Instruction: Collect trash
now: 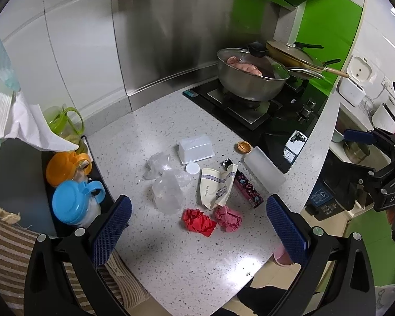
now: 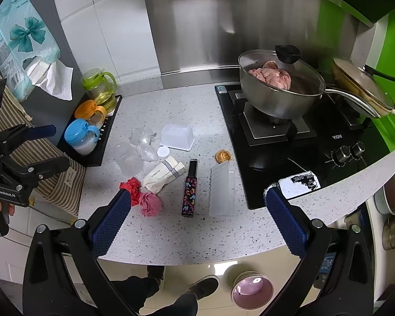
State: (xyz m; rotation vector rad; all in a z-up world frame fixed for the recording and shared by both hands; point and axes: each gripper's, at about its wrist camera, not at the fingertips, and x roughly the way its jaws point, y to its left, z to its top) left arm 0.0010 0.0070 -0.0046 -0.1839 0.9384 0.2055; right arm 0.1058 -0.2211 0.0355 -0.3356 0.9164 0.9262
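Trash lies scattered on the speckled counter (image 1: pixel 171 250): a red paper ball (image 1: pixel 198 221) (image 2: pixel 130 187), a pink paper ball (image 1: pixel 227 218) (image 2: pixel 151 204), a cream paper bag (image 1: pixel 216 187) (image 2: pixel 163 175), a dark patterned box (image 1: pixel 246 189) (image 2: pixel 189 187), a clear plastic cup (image 1: pixel 168 192) (image 2: pixel 127 159), a white tub (image 1: pixel 196 148) (image 2: pixel 177 137), a white cap (image 1: pixel 192 168), a gold foil cup (image 1: pixel 242 147) (image 2: pixel 222 156) and a translucent tray (image 1: pixel 264 172) (image 2: pixel 222 189). My left gripper (image 1: pixel 198 201) hangs open above the paper balls. My right gripper (image 2: pixel 197 193) is open over the counter's front edge, holding nothing.
A lidded steel pot (image 2: pixel 279 89) with raw meat and a pan (image 2: pixel 360 87) sit on the black hob (image 2: pixel 289 158). A torn packet (image 2: pixel 299 183) lies on the hob's corner. Lidded jars (image 2: pixel 81 137) stand on a black tray at the left. A pink bin (image 2: pixel 251 289) and the person's feet are on the floor.
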